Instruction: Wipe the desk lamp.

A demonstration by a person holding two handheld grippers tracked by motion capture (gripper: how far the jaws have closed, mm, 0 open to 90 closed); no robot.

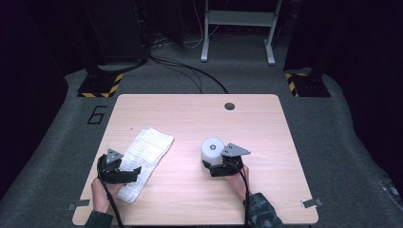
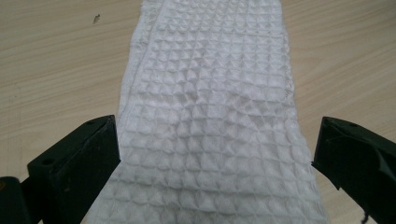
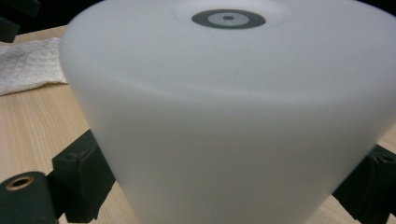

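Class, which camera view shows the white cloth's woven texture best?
The left gripper view: the white cloth lies close, its waffle weave sharp. The high view shows its whole outline; the right gripper view catches one corner.

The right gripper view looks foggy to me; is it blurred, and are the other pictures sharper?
Right gripper view: the white cylinder sits so near the lens that its wall looks soft and featureless. Left gripper view: the waffle-weave cloth is crisp, each cell shaded. High view: the table is lit, the room behind dark.

A lab: hazard-striped stand bases [image 1: 100,86], floor cables [image 1: 190,71], dark curtains.
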